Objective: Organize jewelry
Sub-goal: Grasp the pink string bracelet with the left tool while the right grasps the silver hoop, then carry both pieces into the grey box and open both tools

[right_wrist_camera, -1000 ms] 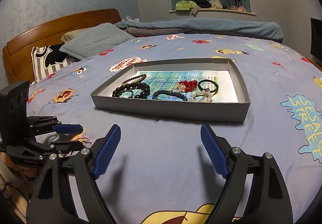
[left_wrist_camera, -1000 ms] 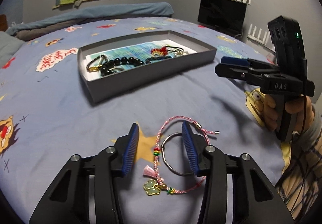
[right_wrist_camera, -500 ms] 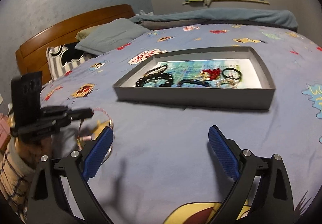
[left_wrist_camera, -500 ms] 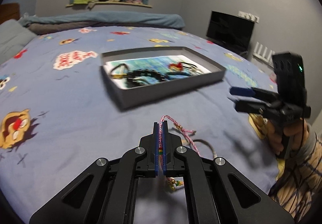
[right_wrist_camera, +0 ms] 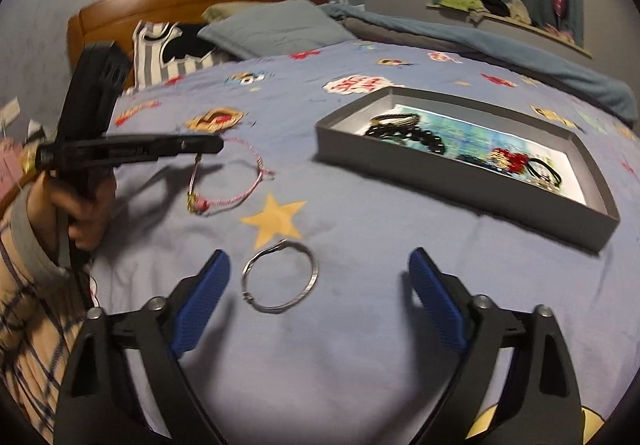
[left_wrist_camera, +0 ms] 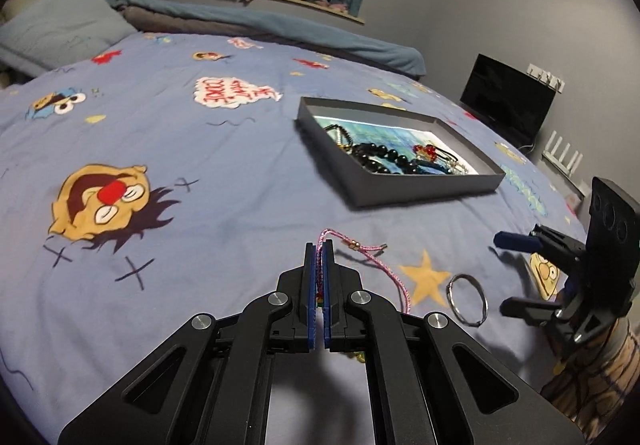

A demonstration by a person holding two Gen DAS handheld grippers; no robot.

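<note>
Since one second ago, our left hand-held gripper (left_wrist_camera: 319, 251) has gone from open around the pink cord bracelet (left_wrist_camera: 374, 265) to fully clamped on it and has lifted it off the bedspread (left_wrist_camera: 200, 205). Our right hand-held gripper (right_wrist_camera: 318, 285) has come down over the silver bangle (right_wrist_camera: 280, 276), which one second ago lay at the left one's pads.

Left wrist view: blue pads (left_wrist_camera: 309, 285) pressed together with the pink cord pinched between them; a short loop shows above the tips at 12 o'clock, and the loose end with its small gold beads trails toward 3 o'clock and down. The bangle lies flat at 4 o'clock from the tips, beside a yellow star print (left_wrist_camera: 424, 279). The right tool shows at 3 o'clock, blurred.

Right wrist view: jaws wide apart, nothing between them in contact. The bangle lies on the bedspread just inside the left pad (right_wrist_camera: 200, 305), not touching it as far as we can tell. At 10 o'clock the left tool (right_wrist_camera: 216, 144) holds the bracelet (right_wrist_camera: 236, 181), which hangs as a loop with a small charm at its lowest point; whether that charm touches the bed we cannot tell because of blur.

The grey tray (right_wrist_camera: 460, 177) sits on the bed at 1 o'clock, well apart from both tools. It holds black bead strands, a red beaded piece and a dark band.
</note>
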